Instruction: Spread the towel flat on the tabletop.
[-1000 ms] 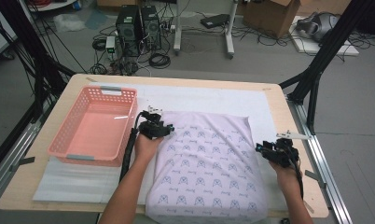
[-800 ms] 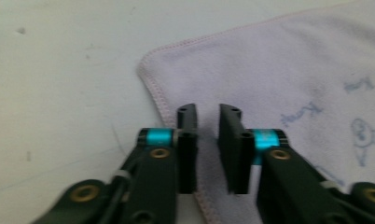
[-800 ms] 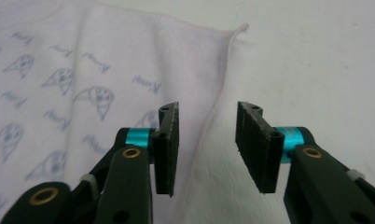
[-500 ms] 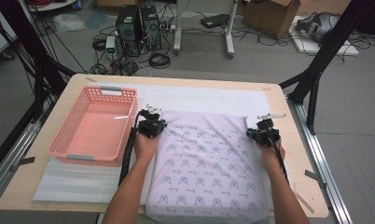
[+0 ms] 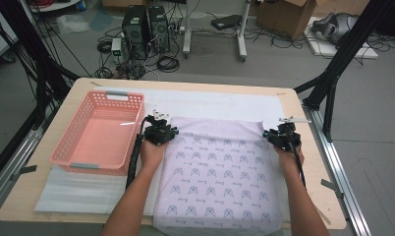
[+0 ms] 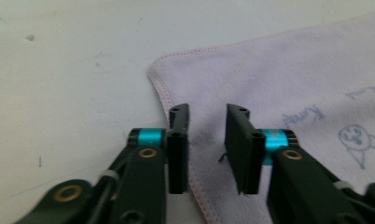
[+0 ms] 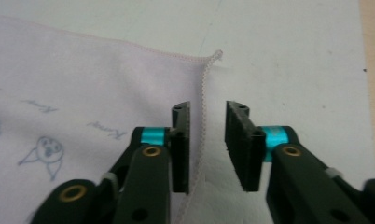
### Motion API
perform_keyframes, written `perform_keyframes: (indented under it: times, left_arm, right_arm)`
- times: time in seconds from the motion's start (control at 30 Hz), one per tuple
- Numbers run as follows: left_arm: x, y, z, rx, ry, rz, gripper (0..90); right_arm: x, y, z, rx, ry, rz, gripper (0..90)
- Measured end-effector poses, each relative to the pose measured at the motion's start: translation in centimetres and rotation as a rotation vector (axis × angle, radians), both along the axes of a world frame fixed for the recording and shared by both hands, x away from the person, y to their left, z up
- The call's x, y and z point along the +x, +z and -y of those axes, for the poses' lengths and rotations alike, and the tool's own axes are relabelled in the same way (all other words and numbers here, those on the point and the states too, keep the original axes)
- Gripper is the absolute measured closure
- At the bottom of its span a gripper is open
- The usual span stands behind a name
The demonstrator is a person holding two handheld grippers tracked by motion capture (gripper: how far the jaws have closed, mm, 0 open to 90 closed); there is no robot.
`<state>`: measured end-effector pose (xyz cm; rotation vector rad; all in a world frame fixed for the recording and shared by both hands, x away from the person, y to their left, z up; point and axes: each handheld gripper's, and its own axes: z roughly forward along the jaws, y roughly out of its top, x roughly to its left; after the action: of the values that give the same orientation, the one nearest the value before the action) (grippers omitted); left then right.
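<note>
Straddling the seal-printed towel's [image 5: 220,182] far corners, both tools [image 6: 207,149] [image 7: 207,147] have just reopened narrowly, gripping nothing.

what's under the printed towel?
The lilac printed towel lies on a white mat that covers the wooden table. The mat shows beyond the towel's far and side edges; whatever lies beneath the cloth's middle is covered.

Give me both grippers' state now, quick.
Left gripper: open, jaws just reopened, straddling the pale lilac printed cloth's hemmed edge.
Right gripper: open, just reopened, the cloth's hem between its jaws.
</note>
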<state>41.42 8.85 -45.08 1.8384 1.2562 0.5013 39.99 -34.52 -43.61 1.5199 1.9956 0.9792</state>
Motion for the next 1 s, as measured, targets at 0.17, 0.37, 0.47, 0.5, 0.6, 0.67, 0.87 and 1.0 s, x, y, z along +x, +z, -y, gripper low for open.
perform_keyframes:
  times: [0.17,0.37,0.47,0.5,0.6,0.67,0.87,1.0]
  left_arm:
    - [-0.1,-0.1,0.5,0.054,-0.01,0.001,88.2]
    - [-0.1,0.0,0.1,0.012,-0.016,-0.016,88.3]
    - [-0.7,0.5,-0.4,-0.087,-0.028,0.013,76.6]
    - [-0.9,0.8,-0.5,-0.114,-0.043,0.023,71.8]
    - [-1.8,2.0,-0.3,-0.173,-0.116,0.031,50.9]
    - [-2.8,2.9,0.3,-0.176,-0.174,0.064,48.7]
    - [-5.7,4.6,1.1,-0.253,-0.247,0.146,27.5]
    - [-7.5,4.7,1.2,-0.28,-0.303,0.179,24.8]
  right_arm:
    - [1.3,-0.8,-0.5,-0.043,-0.007,-0.039,88.0]
    - [1.0,-0.5,0.1,-0.036,-0.08,-0.012,72.3]
    - [-0.6,0.7,1.1,0.014,-0.044,0.029,67.5]
    - [-1.3,1.1,1.4,0.02,-0.023,0.047,65.7]
    - [-3.7,1.8,2.3,0.064,0.026,0.077,57.3]
    - [-5.5,2.0,2.6,0.088,0.059,0.09,52.4]
    - [-11.1,2.0,2.1,0.098,0.158,0.15,32.8]
    - [-14.3,2.2,1.1,0.085,0.237,0.179,20.0]
